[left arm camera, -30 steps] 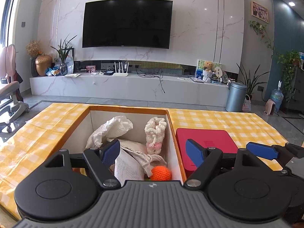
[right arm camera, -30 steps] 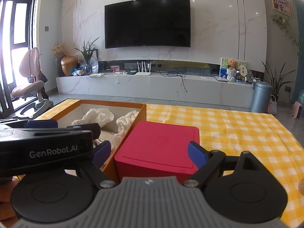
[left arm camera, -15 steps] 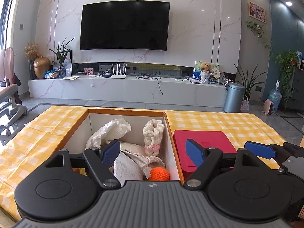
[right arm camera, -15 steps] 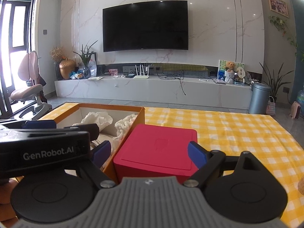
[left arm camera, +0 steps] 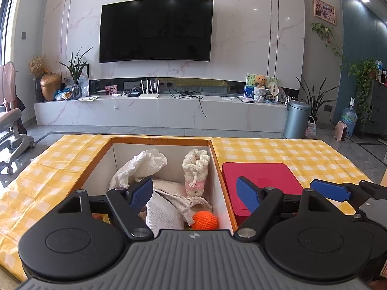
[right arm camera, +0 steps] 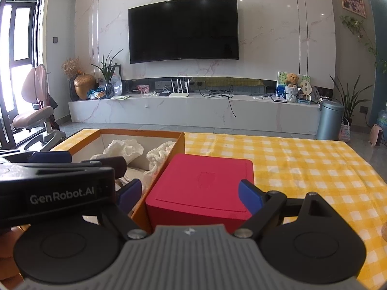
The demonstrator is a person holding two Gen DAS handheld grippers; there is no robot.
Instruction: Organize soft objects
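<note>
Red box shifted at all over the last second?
No. The red box still sits beside the orange carton, level with the same checks of the checked cloth.

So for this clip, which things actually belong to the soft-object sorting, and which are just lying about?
Belongs to the job:
- orange box
- crumpled white cloth
- crocheted cream-and-pink piece
- orange knitted ball
- red box, closed
- left tool and right tool, both open, empty

Just lying about:
- TV
- router
- teddy bear
- bin
- plants
</note>
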